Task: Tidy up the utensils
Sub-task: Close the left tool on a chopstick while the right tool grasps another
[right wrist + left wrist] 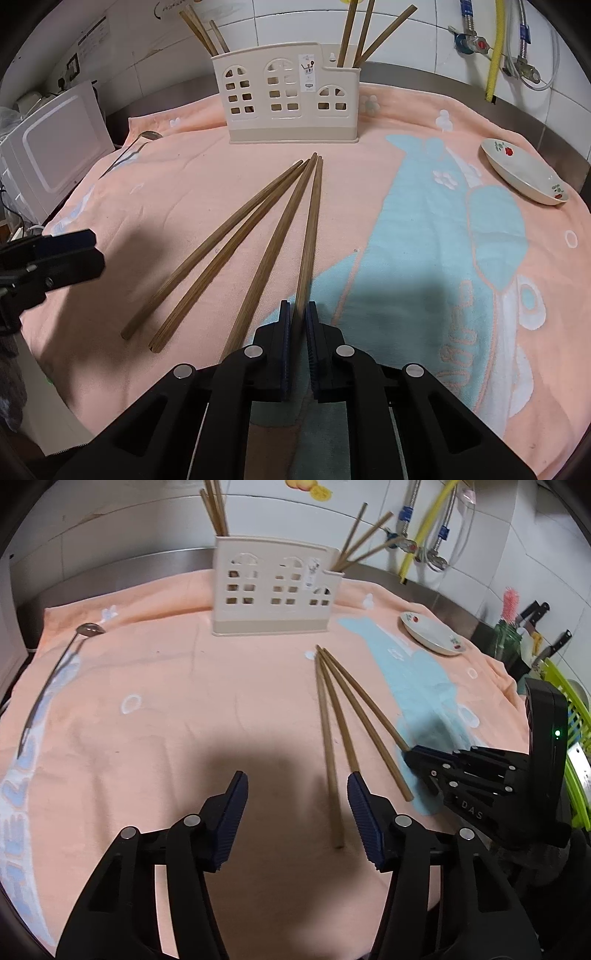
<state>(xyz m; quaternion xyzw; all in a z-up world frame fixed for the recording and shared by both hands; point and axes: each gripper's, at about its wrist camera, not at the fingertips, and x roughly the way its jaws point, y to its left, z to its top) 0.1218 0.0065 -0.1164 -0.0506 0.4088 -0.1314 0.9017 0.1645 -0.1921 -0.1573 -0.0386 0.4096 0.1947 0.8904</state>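
Note:
Several brown wooden chopsticks fan out on a peach and blue towel (436,122), tips meeting near a cream utensil holder (291,99) that has more chopsticks standing in its end slots. My right gripper (300,314) is shut on the near end of the rightmost chopstick (310,221), which still rests on the towel. The left wrist view shows this gripper (406,753) clamped on that chopstick (369,701). My left gripper (297,786) is open just above the towel, with the leftmost chopstick (329,757) lying between its jaws near the right pad, untouched.
A metal spoon (90,629) lies at the towel's far left. A small white plate (524,177) sits at the far right. A white microwave (55,147) stands left of the towel; knives (535,613) and a green rack (569,701) are to the right.

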